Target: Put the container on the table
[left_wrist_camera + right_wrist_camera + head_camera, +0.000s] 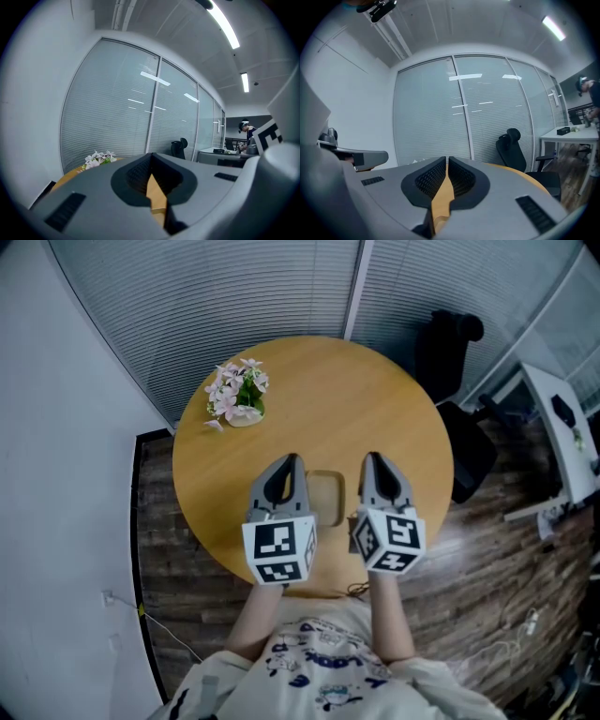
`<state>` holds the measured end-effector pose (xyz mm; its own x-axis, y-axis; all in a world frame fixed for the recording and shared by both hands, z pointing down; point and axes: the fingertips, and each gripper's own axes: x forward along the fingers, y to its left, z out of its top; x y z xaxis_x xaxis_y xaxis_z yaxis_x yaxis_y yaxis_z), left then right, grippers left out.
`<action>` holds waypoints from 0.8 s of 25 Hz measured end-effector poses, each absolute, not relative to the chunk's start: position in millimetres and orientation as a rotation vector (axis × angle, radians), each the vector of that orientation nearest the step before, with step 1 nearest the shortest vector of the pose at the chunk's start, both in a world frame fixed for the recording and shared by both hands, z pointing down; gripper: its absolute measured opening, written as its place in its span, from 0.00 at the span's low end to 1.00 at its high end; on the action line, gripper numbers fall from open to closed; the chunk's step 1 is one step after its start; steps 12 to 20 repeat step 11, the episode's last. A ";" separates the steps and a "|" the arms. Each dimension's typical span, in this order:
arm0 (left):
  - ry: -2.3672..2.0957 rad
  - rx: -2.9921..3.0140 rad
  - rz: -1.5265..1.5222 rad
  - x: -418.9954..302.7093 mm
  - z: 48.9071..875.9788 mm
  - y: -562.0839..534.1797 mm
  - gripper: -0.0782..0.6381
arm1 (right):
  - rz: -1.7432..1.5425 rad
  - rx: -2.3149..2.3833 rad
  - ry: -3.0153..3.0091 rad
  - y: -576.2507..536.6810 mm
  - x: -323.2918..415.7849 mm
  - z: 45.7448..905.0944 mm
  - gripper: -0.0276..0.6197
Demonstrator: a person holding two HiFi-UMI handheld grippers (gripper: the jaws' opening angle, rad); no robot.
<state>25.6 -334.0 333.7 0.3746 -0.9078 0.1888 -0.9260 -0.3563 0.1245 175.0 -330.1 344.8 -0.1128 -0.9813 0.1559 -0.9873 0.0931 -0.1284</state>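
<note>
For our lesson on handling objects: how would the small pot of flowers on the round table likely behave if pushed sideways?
The pot of flowers looks top-heavy: the blooms spread wider than the small base, so it may tip. Small against the table, it is probably light. A fallen bloom lies beside it, so petals may shed.

The round surface (375,409) lies open across its middle and far right, leaving free passage ahead of the left gripper (292,458) and the right gripper (372,457), each with its jaws together. A small pot of flowers (238,395) stands on the far left part, well apart from both, while a flat container (325,495) fills the narrow gap between the two grippers near the front edge. Past the rim, a black chair (445,357) crowds the right side and slatted blinds (234,287) close off the far side.
</note>
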 end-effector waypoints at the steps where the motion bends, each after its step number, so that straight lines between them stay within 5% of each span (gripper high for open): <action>1: -1.643 2.422 0.128 25.2 334.0 -334.2 0.11 | 0.314 2.073 -2.298 -330.0 175.6 344.9 0.07; 20: -1.650 2.410 0.133 20.5 336.0 -338.5 0.11 | 0.315 2.083 -2.287 -332.1 178.8 346.4 0.07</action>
